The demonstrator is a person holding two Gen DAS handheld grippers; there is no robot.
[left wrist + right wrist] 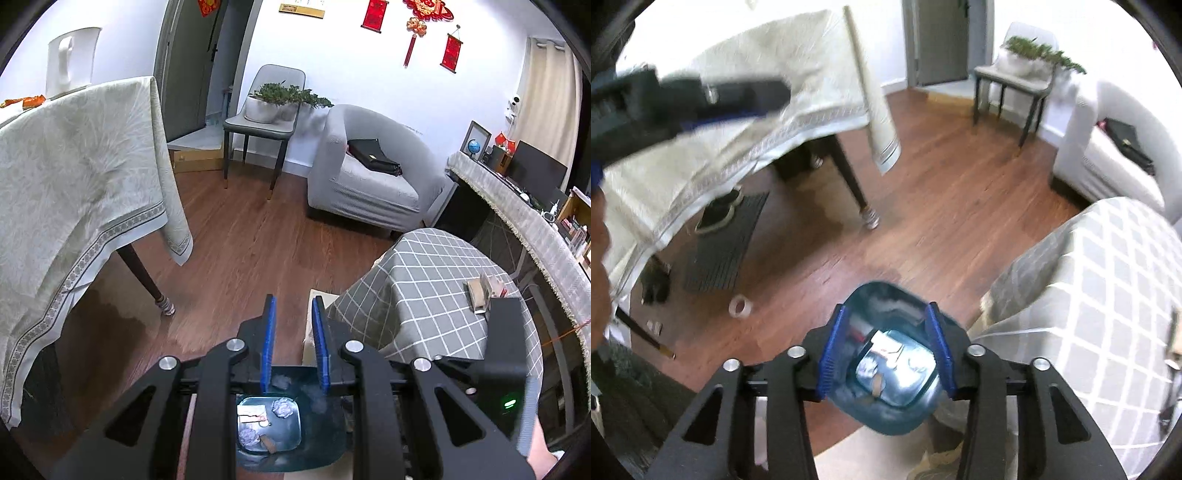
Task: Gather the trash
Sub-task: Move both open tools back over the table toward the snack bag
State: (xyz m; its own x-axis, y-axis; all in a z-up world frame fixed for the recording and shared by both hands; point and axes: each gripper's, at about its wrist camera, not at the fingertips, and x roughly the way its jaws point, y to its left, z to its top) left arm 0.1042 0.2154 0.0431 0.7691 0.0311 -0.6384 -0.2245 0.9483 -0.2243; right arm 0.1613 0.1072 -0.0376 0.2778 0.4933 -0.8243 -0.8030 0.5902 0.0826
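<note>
The dark teal trash bin (pixel 886 354) stood on the floor directly below both tongs, holding crumpled paper balls (pixel 282 408), a wrapper and small scraps on its pale bottom. The right tongs (pixel 886 350) hung above it, jaws partly open and empty; a drop into the bin appeared just finished. The left tongs (pixel 293 339) were narrowly parted, also holding nothing. Left of the right tongs a tape roll (pixel 740 306) lay on the floor (pixel 942 192); the next move probably calls for reaching toward remaining litter there.
</note>
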